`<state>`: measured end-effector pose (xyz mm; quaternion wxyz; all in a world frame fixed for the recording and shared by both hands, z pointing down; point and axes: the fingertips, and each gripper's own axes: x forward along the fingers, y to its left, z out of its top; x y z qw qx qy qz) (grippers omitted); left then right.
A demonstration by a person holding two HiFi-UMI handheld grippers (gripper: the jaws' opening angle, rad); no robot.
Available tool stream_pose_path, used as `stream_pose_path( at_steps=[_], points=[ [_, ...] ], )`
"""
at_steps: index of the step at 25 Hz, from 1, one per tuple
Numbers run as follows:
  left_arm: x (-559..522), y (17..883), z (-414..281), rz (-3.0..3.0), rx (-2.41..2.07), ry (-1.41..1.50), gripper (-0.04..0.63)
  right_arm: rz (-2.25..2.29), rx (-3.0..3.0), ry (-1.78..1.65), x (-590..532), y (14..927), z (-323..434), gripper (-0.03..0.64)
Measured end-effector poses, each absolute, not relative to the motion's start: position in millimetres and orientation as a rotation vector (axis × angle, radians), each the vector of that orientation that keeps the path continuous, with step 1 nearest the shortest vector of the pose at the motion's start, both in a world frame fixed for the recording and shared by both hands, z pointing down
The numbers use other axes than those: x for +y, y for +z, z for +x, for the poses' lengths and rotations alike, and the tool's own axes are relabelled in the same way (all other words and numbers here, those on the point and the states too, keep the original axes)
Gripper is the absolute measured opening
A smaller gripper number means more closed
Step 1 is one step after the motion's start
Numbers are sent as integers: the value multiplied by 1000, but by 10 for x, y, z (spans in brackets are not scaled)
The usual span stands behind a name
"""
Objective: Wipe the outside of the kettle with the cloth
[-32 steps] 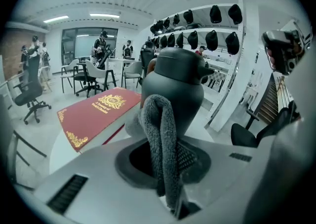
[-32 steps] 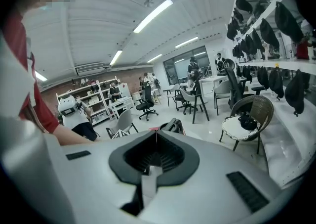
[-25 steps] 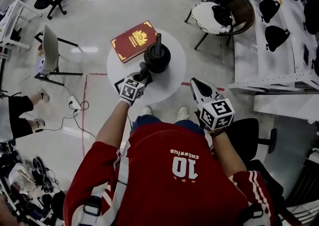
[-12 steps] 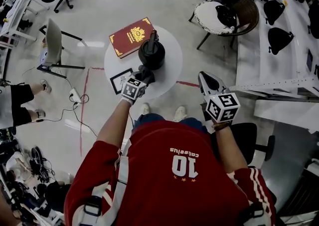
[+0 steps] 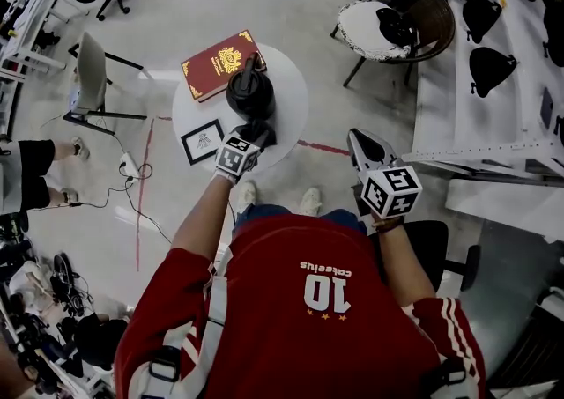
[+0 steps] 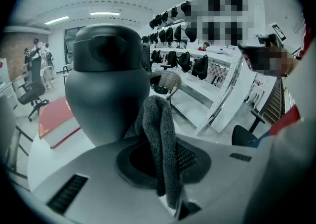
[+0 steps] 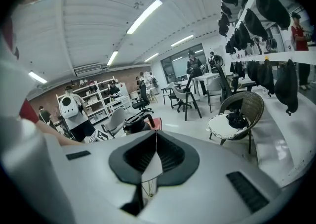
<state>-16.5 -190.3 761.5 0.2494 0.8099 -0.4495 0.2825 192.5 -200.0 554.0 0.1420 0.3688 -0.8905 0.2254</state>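
Note:
A black kettle (image 5: 249,93) stands on the round white table (image 5: 291,102); in the left gripper view the kettle (image 6: 106,84) fills the upper left. My left gripper (image 5: 253,136) is at the kettle's near side, shut on a dark grey cloth (image 6: 159,139). The cloth's folded top lies against the kettle's lower body, and the cloth hides the left jaw tips. My right gripper (image 5: 368,152) hangs over the floor to the right of the table, away from the kettle. Its jaws are shut with nothing between them. The kettle (image 7: 136,123) shows small and far in the right gripper view.
A red book (image 5: 218,63) lies on the table's far left, touching or nearly touching the kettle. A small framed picture (image 5: 203,141) sits by the table's near-left edge. A wicker chair (image 5: 401,18) stands at the far right and a shelf unit (image 5: 493,80) runs along the right.
The left gripper with the cloth has slid from the kettle's near-left round to its near side. The head view has shifted, so the table sits further up-left. The right gripper has barely moved.

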Motion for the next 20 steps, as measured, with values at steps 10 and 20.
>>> stream_pose_path(
  at_steps=[10,20],
  points=[
    [-2182,7565,155,2242,-1214,773,46,1094,-2554,704,-1963,5638,2232,17],
    [-2339,7175,380,2354,-1217,720,46,1108,-2559,715,-1937,5596,2258,17]
  ],
)
